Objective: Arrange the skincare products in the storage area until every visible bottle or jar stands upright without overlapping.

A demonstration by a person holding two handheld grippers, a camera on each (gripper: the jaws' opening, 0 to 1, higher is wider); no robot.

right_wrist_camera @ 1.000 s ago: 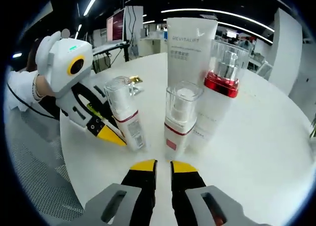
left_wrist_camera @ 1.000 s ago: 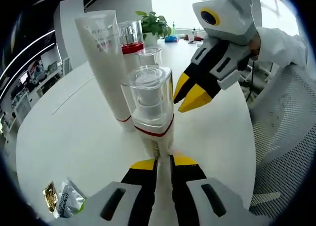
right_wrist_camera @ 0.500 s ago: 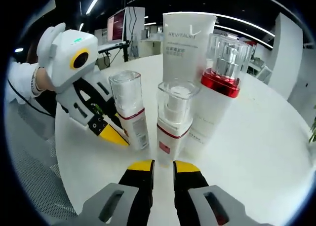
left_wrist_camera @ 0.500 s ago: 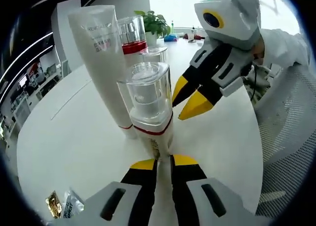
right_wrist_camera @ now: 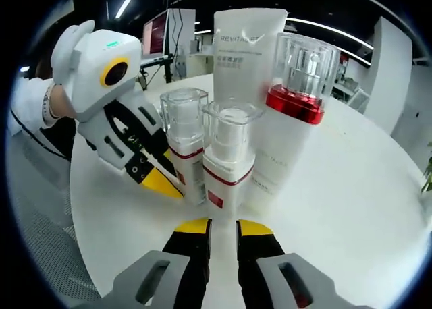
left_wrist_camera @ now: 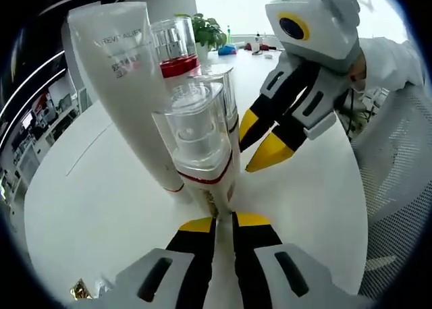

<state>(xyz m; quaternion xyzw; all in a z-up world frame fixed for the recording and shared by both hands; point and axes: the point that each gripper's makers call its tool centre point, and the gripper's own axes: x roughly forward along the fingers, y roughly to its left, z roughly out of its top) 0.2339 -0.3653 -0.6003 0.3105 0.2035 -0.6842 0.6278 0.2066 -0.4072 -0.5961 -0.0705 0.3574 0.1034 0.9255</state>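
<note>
Since a second ago both cameras have closed in on the cluster.

Left gripper view: left gripper (left_wrist_camera: 223, 222) nearly closed, empty; clear-capped pump bottle (left_wrist_camera: 200, 154) upright straight ahead, tube (left_wrist_camera: 125, 79) behind.

Right gripper view: right gripper (right_wrist_camera: 223, 224) narrow, empty; second pump bottle (right_wrist_camera: 227, 160) directly ahead. Nudge gently, low, avoiding tipping.

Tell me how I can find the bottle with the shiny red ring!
Look on the round white table for the huddle of skincare bottles. The tallest thing there is a white tube; right beside it stands the red-ringed bottle. Its two smaller neighbours have thin red stripes, but only this one wears a thick shiny red collar under its clear cap.
</note>
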